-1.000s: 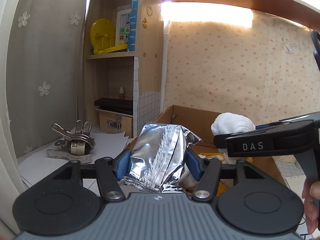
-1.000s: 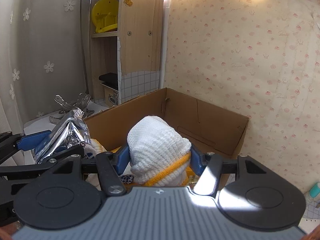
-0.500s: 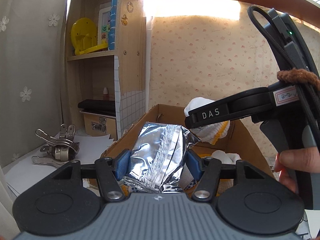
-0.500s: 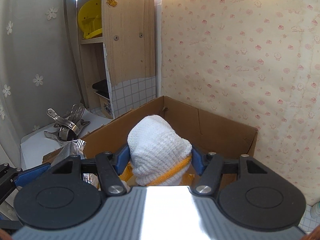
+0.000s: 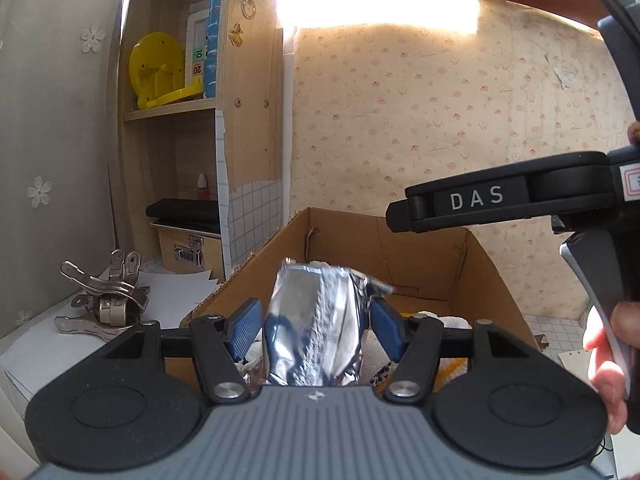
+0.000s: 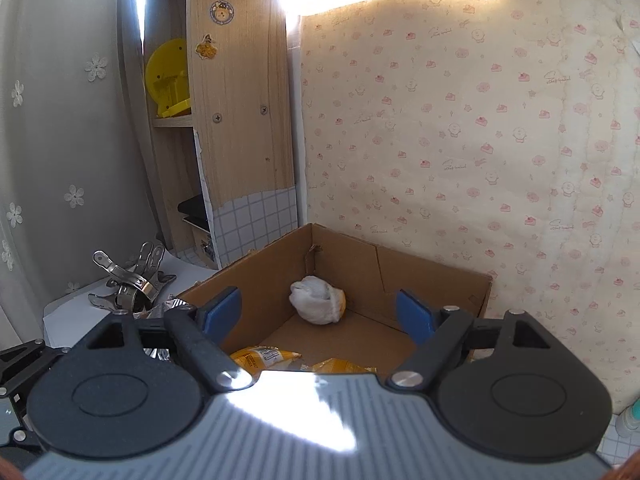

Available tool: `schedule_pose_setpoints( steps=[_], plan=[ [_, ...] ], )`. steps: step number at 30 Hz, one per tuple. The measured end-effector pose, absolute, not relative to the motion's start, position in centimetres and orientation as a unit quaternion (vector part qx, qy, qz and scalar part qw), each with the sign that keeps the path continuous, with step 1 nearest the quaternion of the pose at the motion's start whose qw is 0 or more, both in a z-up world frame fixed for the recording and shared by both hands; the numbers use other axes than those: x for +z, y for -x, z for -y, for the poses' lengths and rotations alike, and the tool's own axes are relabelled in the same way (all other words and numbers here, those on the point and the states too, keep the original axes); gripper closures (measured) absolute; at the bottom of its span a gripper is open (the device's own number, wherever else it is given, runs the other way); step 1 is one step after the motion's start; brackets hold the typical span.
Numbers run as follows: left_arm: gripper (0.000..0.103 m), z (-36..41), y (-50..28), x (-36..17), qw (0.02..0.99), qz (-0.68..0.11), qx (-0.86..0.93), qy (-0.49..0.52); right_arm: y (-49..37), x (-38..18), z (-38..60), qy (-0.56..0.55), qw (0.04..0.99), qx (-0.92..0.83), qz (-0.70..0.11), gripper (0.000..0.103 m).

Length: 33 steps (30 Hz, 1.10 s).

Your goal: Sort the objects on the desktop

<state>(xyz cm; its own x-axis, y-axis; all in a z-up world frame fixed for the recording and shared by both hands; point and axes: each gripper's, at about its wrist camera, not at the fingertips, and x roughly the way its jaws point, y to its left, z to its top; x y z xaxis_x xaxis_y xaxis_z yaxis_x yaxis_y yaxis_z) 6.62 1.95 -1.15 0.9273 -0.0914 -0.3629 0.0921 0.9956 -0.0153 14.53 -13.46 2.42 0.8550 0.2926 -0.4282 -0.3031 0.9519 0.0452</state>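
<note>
Depositing step of the sorting task, both wrist views. The left gripper (image 5: 316, 320) is hanging over the near edge of the box (image 5: 472, 276), its blue fingers (image 5: 245, 326) sitting at either side of a crumpled foil pouch (image 5: 318, 322); the pouch is blurred, the pads are looking slightly clear of its sides, and whether they are pressing it or letting it go cannot be told. The right gripper (image 6: 318, 314) is hovering above the same box (image 6: 436, 284) with its fingers (image 6: 414, 316) spread wide and nothing between them. A white knitted glove (image 6: 318, 299) with a yellow cuff is lying on the box floor in the far corner, against the back wall. Yellow packets (image 6: 264, 356) are lying at the near end of the box floor, partly hidden by the gripper body. A heap of metal clips (image 5: 104, 300) is resting on white paper on the surface (image 5: 24, 356) left of the box, well apart from both grippers and probably awaiting sorting. Judged from this layout, the glove is placed and the pouch is the item in hand. The next move is calling for the left fingers to be fully apart over the open box so the pouch is dropping inside rather than onto the rim, and for the empty right gripper to be travelling to another item without crossing the left.
</note>
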Motion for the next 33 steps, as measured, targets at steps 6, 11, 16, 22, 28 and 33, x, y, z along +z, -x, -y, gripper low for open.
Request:
schedule_pose_setpoints(
  steps=[6,11,16,22,28,33],
  plan=[
    [0.031,-1.3,-6.2,-0.7,0.983,-0.178,-0.046,-0.008,-12.6,3.3,14.5,0.02,0.968,0.15,-0.202,0.021],
    [0.017,-1.1,-5.9,-0.7,0.982,-0.185,-0.036,-0.007,-10.9,3.8,15.5,0.017,0.97,0.152,-0.189,0.021],
    [0.008,-0.4,-5.0,0.0,0.984,-0.172,-0.032,-0.017,-9.7,3.9,16.0,0.019,0.971,0.152,-0.185,0.021],
    [0.004,-0.5,-4.5,0.5,0.984,-0.174,-0.035,-0.008,-7.7,3.9,16.4,0.015,0.973,0.149,-0.177,0.021],
    [0.003,-0.6,-4.2,0.4,0.981,-0.19,-0.033,-0.001,-4.6,3.8,16.9,0.003,0.976,0.138,-0.167,0.02],
    [0.003,-0.7,-3.5,0.1,0.98,-0.197,-0.032,0.004,-2.8,3.0,16.5,-0.001,0.977,0.126,-0.172,0.016]
  ],
)
